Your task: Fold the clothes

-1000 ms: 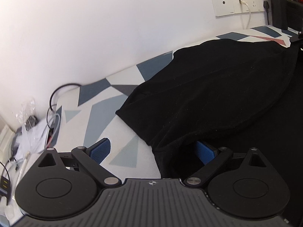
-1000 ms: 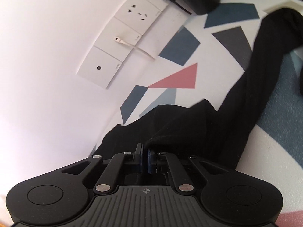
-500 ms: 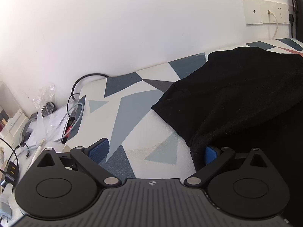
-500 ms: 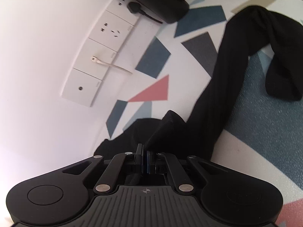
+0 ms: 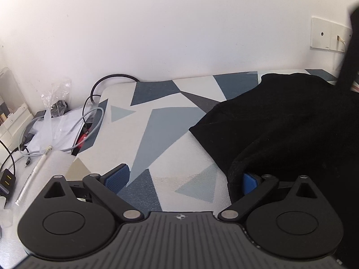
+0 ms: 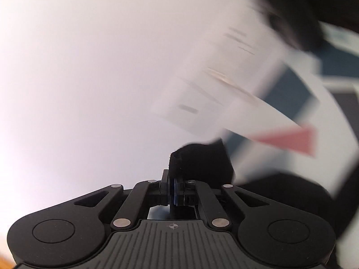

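The black garment [image 5: 291, 123] lies heaped on the table's [image 5: 157, 134] right side, reaching toward the wall edge. The left gripper [image 5: 181, 177] has its fingers wide — the right one tucked under the cloth. The right gripper [image 6: 171, 189] pinches a fold of it [image 6: 199, 163] — fingers narrow.

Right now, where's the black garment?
Left wrist view: black garment covers the patterned mat's right side. Right claw pinches one edge.

light: bright, even | left wrist view: sharp, fisheye-bent edges | right wrist view: heavy motion blur; white painted wall [image 6: 89, 67] washed out
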`<state>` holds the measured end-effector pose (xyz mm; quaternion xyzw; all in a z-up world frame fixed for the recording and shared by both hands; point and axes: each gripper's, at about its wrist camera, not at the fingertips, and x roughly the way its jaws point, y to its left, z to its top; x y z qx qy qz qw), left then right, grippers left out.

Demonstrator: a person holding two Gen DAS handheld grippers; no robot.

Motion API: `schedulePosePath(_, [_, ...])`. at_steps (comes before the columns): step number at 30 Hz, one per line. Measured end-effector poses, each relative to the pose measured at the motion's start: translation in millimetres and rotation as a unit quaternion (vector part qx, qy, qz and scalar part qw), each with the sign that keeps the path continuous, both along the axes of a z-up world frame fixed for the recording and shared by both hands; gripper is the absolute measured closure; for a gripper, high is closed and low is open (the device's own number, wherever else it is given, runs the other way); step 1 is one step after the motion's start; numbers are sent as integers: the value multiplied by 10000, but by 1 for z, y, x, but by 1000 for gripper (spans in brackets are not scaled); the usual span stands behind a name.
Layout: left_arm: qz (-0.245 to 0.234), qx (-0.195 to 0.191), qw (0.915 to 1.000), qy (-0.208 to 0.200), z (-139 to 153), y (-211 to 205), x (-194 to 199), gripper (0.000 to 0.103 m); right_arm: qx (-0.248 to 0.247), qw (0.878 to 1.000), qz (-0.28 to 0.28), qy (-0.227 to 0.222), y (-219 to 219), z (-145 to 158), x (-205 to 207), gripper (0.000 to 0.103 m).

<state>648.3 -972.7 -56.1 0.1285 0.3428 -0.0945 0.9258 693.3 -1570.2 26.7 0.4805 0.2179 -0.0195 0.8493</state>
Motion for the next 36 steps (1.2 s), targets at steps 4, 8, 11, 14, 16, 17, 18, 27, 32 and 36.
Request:
schedulePosePath(4, [68,-39,10000,44,-3,6,0,3,-122,9995,-138,275,-7,-10,-10,101])
schedulePosePath(8, [-76,150,9998,70,-9,10,-3,3,3,9909,-396,1286,-20,-75,-28,101])
schedulePosePath(11, [-289,319,9991,48,-10,9,-5,3,222,9800,-568,1894,-32,-120,-50,101])
schedulePosePath(14, [-476,504,9976,-20,-8,4,-6,3,257,9784,-570,1971,-32,-132,-70,101])
schedulePosePath(16, [-610,545,9966,-21,-6,4,-5,3,184,9824,-492,1791,-31,-124,-78,101])
schedulePosePath(17, [-685,557,9961,-26,-5,5,-5,3,149,9841,-462,1707,-31,-120,-81,101])
schedulePosePath(18, [-783,574,9953,-41,-4,5,-5,3,107,9843,-439,1705,-32,-117,-85,100])
schedulePosePath(27, [-1395,658,9877,249,-11,-1,-14,3,-546,9677,-184,2455,-21,-137,-110,99])
schedulePosePath(32, [-1867,16,9792,792,-2,21,-13,3,-1494,9548,-136,2567,-7,-114,-113,71])
schedulePosePath(36, [-1758,-1369,9656,1340,13,53,2,3,-2085,9489,-107,2367,-6,-93,-110,68])
